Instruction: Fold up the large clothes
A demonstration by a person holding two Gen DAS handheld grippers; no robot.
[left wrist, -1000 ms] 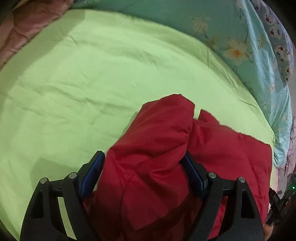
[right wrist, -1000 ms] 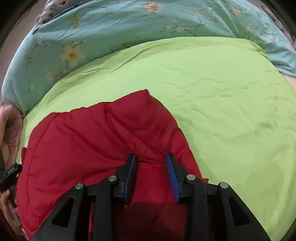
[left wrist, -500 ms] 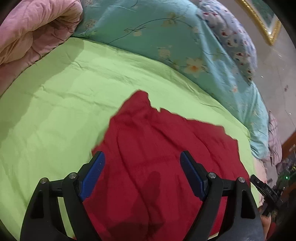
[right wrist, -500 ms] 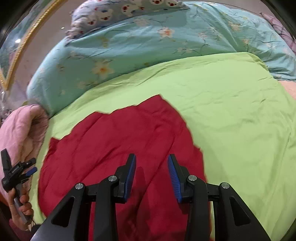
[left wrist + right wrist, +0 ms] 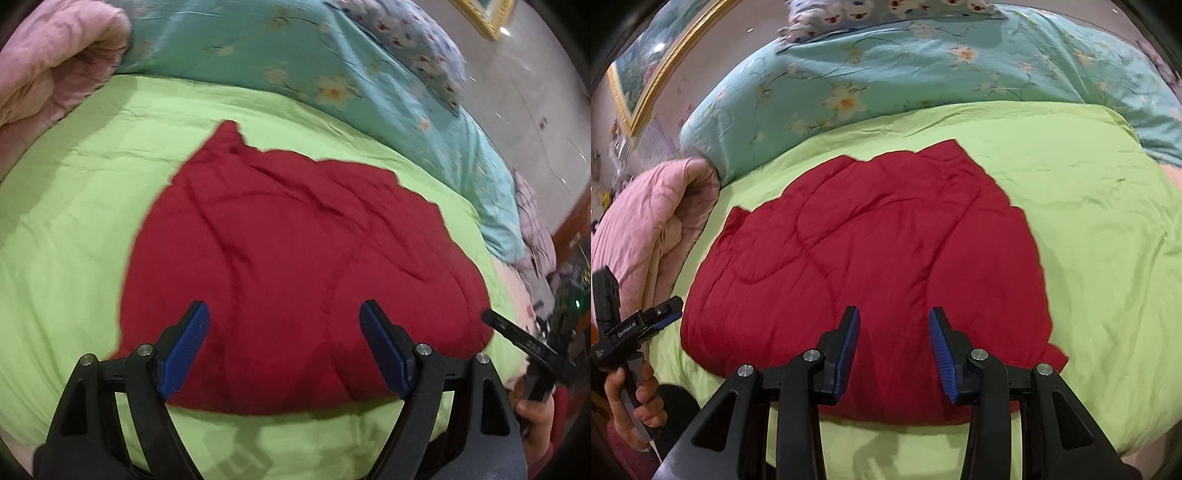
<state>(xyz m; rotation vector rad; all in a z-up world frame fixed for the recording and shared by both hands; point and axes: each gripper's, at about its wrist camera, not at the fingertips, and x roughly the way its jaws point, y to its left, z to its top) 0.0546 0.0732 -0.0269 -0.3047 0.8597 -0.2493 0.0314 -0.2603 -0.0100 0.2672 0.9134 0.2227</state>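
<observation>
One red quilted garment, padded and stitched in curved seams, lies spread flat on the lime-green sheet, straight ahead of and below both grippers. Seen from the left gripper, its near hem runs crosswise just under the fingertips, and the cloth tapers away to a pointed far end that leans toward the left. From the right gripper the same hem lies just beneath the fingertips, with the bulk of the garment stretching ahead and to its left. Its long axis seems to run away from both hands, near hem to far tip, though the fisheye bending makes that uncertain.

Left gripper: jaws wide apart, nothing between the blue pads, hanging clear above the cloth. Right gripper: jaws at a narrower gap and just been opening, also with nothing clamped; red fabric shows through the gap but no pad presses it. Neither hand is clearly nearer; each hovers over its own half of the near hem, so a next fold would likely start there, each gripper descending onto its side.

Beyond the sheet sits a teal floral duvet, with a pink quilt bundled to the left. A patterned pillow lies past the duvet.
</observation>
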